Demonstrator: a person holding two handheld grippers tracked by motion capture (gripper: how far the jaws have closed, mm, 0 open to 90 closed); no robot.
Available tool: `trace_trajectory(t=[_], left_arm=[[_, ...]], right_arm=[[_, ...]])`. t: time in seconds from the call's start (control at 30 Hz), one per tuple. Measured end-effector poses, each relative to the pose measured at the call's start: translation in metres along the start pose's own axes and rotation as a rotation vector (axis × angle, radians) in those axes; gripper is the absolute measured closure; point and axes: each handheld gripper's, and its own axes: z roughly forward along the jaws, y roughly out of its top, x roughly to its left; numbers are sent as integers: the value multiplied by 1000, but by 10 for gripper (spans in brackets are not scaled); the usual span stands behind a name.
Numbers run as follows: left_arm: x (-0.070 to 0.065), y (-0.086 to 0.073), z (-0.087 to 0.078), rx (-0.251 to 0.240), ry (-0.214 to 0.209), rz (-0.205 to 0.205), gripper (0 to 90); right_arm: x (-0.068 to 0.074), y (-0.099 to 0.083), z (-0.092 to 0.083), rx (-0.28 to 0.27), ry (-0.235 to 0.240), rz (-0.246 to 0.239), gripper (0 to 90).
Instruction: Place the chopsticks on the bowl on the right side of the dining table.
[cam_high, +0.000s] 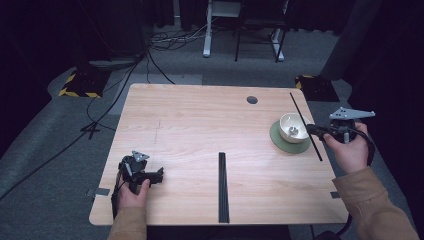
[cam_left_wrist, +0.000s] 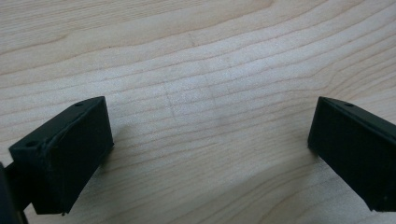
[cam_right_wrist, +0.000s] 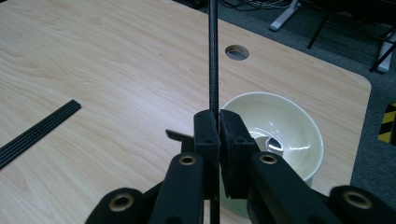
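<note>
- Right gripper (cam_high: 314, 131), at the table's right edge, mid-depth: jaws pressed together on a thin black rod (cam_high: 305, 125), pinching it between the pads.
- The right gripper view confirms the grip: right gripper (cam_right_wrist: 218, 123) clamped on the rod (cam_right_wrist: 214, 56), which runs up past the pads and away toward the far side of the table.
- In the high view the rod slants from the far right part of the table down toward the near right, crossing just right of the bowl.
- White bowl (cam_high: 293, 127) sits on a round green mat (cam_high: 280, 141), just left of the gripper tips. Something small lies inside the bowl; cannot tell what.
- Bowl (cam_right_wrist: 275, 126) in the right gripper view lies right behind the closed jaws.
- Left gripper (cam_high: 159, 175), near left part of the table, hand wrapped around its body. Jaws spread wide with bare wooden table (cam_left_wrist: 201, 70) between them, nothing held.
- Bundle of black rods (cam_high: 223, 185) lies flat at near centre, running near to far, well apart from both grippers.
- Round cable hole (cam_high: 252, 100) near the far edge of the table.
</note>
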Motion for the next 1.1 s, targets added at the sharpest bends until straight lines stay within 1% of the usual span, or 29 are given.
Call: trace_trajectory(t=[0.1,0.13,0.17,0.2,0.23,0.27,0.3,0.33,0.4,0.43,0.47,0.5,0.53,0.6,0.63,0.7,0.73,0.77,0.83,0.87,0.9,1.0,1.1], left_arm=[[0,0,0,0,1,0,2],[0,0,0,0,1,0,2],[0,0,0,0,0,0,1],[0,0,0,0,0,0,1],[0,0,0,1,0,0,1],[0,0,0,1,0,0,1],[0,0,0,0,0,-1,2],[0,0,0,0,0,-1,2],[0,0,0,0,0,-1,1],[0,0,0,0,1,-1,2],[0,0,0,0,0,-1,2],[0,0,0,0,0,0,1],[0,0,0,0,0,0,1],[0,0,0,0,0,0,1],[0,0,0,0,0,0,2],[0,0,0,0,0,0,2],[0,0,0,0,0,0,2],[0,0,0,0,0,-1,2],[0,0,0,0,0,-1,2],[0,0,0,0,0,-1,2],[0,0,0,0,1,-1,2],[0,0,0,0,0,0,2],[0,0,0,0,0,-1,2]], right_arm=[[-10,1,7,3,-12,-5,869],[-10,1,7,3,-12,-5,869],[-14,1,13,14,-11,-2,869],[-14,1,13,14,-11,-2,869],[-19,0,19,25,-15,-2,869],[-19,0,19,25,-15,-2,869],[-23,-1,25,39,-21,-10,869],[-23,-1,25,39,-21,-10,869],[-27,-1,31,51,-21,-9,869],[-29,-2,37,60,-29,-28,869],[-29,-2,37,60,-29,-28,869],[-31,-3,42,64,-25,-33,869],[-31,-3,42,64,-25,-33,869],[-34,-4,49,73,-22,-32,869],[-36,-5,55,80,-26,-29,869],[-37,-5,60,93,-26,-24,869],[-38,-6,62,99,-27,-30,869],[-37,-6,65,106,-26,-18,869],[-37,-7,70,119,-25,-27,869],[-37,-7,70,119,-25,-27,869],[-37,-8,74,126,-24,-21,869],[-37,-9,79,137,-24,-20,869],[-37,-11,84,150,-26,-28,869]])
